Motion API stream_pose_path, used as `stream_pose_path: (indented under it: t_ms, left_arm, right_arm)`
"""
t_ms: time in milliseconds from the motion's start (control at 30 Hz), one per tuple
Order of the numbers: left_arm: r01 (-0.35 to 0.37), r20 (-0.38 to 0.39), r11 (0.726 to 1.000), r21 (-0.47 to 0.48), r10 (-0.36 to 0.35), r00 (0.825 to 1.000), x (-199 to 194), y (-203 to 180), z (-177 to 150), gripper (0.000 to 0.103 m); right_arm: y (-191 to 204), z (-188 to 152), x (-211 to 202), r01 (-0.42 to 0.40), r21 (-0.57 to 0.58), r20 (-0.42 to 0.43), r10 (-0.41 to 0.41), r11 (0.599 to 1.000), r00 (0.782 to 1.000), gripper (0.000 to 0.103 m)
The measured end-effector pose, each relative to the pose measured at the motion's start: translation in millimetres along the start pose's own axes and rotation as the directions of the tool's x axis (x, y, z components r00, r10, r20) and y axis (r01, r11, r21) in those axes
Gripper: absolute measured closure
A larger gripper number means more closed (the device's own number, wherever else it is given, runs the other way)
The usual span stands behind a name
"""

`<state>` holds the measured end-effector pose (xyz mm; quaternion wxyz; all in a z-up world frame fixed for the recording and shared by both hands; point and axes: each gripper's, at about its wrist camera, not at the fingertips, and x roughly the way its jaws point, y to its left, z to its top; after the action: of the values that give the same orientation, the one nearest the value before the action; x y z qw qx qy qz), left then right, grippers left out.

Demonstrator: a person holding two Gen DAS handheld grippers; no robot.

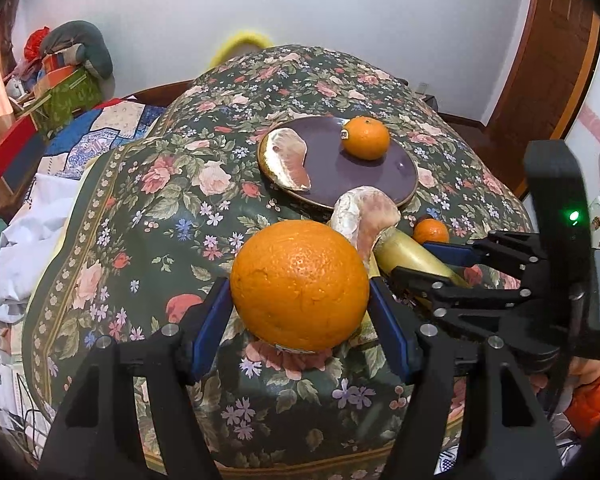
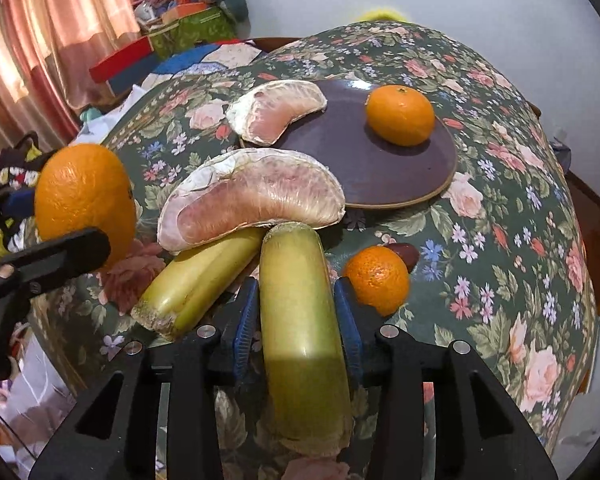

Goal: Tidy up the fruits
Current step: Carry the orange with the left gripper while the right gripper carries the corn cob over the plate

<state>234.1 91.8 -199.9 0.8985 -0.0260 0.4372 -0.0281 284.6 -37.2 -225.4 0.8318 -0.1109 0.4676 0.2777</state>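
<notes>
My left gripper (image 1: pixel 300 300) is shut on a large orange (image 1: pixel 300 284), held just above the floral cloth; it also shows in the right wrist view (image 2: pixel 84 196). My right gripper (image 2: pixel 296 300) is shut on a yellow-green banana piece (image 2: pixel 300 320). A second banana piece (image 2: pixel 196 280) lies beside it. A pomelo segment (image 2: pixel 252 196) rests over both banana tips. The dark purple plate (image 2: pixel 360 168) carries another pomelo segment (image 2: pixel 276 110) and a mandarin (image 2: pixel 400 114). A small mandarin (image 2: pixel 376 280) sits right of my right fingers.
The table is covered by a dark floral cloth (image 1: pixel 160 208). A dark brown date-like fruit (image 2: pixel 406 254) lies behind the small mandarin. Boxes and bedding (image 1: pixel 52 92) are piled off the left edge. A wooden door frame (image 1: pixel 540 60) stands at the right.
</notes>
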Motion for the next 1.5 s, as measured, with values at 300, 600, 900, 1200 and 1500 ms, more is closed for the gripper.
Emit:
stream_pose_path:
  t_ms: [300, 600, 900, 1200, 1500]
  left_arm:
    - [-0.009, 0.030, 1.000, -0.003, 0.010, 1.000, -8, -3, 13, 0.036]
    - [-0.011, 0.078, 1.000, -0.002, 0.012, 0.997, -7, -11, 40, 0.036]
    - [-0.010, 0.101, 1.000, 0.004, 0.009, 0.995, 9, -17, 67, 0.036]
    - [-0.009, 0.083, 1.000, 0.012, 0.008, 0.996, 40, -15, 84, 0.036]
    - [-0.013, 0.062, 1.000, 0.025, 0.012, 0.998, 71, -13, 97, 0.036]
  right_arm:
    - [-8, 1, -30, -0.018, 0.029, 0.082, 0.016, 0.999, 0.997, 0.068]
    - [-32, 16, -75, -0.049, 0.089, 0.208, 0.029, 0.995, 0.978, 0.069]
    - [-53, 38, -90, -0.029, 0.110, 0.283, -0.003, 0.993, 0.959, 0.069]
    - [-64, 56, -69, -0.013, 0.100, 0.278, -0.016, 0.995, 0.960, 0.069]
    - [-65, 71, -38, -0.035, 0.071, 0.250, 0.016, 0.997, 0.968, 0.069]
